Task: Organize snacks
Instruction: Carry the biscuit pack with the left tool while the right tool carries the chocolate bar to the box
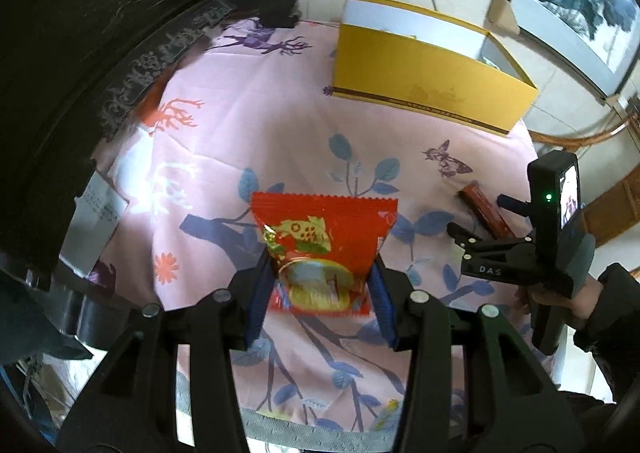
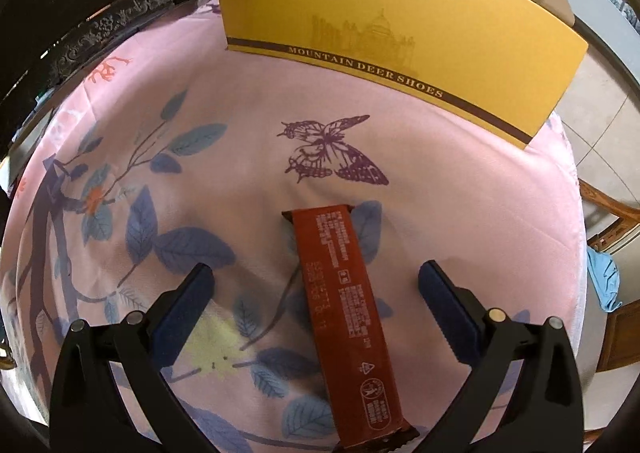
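The left tongs (image 1: 320, 285) grip a red packet (image 1: 324, 237), its lower part pinched between the blue pads (image 1: 258, 293) while the serrated top edge stands free above the pink floral cloth (image 1: 248, 141) that covers the surface. The packet is lifted off the cloth and shows a gold pattern and a round picture on its face.

The right tongs (image 2: 316, 293) are spread wide, one pad on either side of a brown bar (image 2: 344, 313) that lies flat on the cloth. Neither pad touches the bar. The bar runs lengthwise away from the camera, its far end just short of a printed purple butterfly (image 2: 332, 151). In the left wrist view the same bar (image 1: 484, 209) lies to the right of the packet, near the right tongs (image 1: 460, 237), which a sleeved hand (image 1: 560, 301) carries.

A yellow box (image 2: 400, 25) stands at the far edge of the surface, beyond the butterfly, with "MOUNTAIN DEER SHOES" along its brown lower band. Its top is open in the left wrist view, with a white inner wall showing. Dark carved furniture (image 1: 120, 53) sits along the left side.
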Demonstrator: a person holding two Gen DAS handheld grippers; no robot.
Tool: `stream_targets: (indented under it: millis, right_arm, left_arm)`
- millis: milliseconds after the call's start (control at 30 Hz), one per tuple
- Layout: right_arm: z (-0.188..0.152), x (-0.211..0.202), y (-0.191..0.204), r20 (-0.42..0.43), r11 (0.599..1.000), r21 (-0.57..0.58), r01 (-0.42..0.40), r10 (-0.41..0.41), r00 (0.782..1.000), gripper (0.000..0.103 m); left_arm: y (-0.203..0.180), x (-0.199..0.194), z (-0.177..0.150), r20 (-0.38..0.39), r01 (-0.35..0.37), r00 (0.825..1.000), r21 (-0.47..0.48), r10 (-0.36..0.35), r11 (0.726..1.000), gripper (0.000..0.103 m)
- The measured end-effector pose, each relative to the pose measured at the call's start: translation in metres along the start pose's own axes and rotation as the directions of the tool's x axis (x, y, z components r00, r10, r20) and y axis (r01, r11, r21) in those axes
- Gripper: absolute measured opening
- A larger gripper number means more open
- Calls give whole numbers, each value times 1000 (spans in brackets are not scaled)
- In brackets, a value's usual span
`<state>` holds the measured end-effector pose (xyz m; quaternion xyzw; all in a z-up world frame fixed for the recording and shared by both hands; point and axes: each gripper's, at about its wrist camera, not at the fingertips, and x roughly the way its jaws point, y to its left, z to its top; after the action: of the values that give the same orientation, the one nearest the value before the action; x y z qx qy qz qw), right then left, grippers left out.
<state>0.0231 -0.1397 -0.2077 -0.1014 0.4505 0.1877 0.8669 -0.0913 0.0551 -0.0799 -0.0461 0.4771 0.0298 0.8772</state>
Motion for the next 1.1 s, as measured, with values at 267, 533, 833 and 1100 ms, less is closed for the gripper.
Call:
stream_targets:
  millis: [267, 533, 833, 1100]
  right_arm:
    - [-1, -22, 2, -70, 1000, -19, 24, -25, 997, 24]
    - [-30, -57, -16, -44, 992, 120, 35, -30, 999, 24]
    - [-7, -117, -26, 82, 984, 174, 32, -47, 996, 24]
    - [49, -197, -49, 336, 972, 230, -49, -32, 941, 24]
  left_arm:
    - [-7, 0, 7, 17, 27, 999, 54, -28, 998, 45]
    - [-23, 7, 16, 16, 84, 996, 138, -87, 987, 45]
    - [-54, 12, 34, -11, 172, 984, 278, -176, 945, 45]
    - [-80, -3, 84, 123, 27, 989, 380, -80, 924, 45]
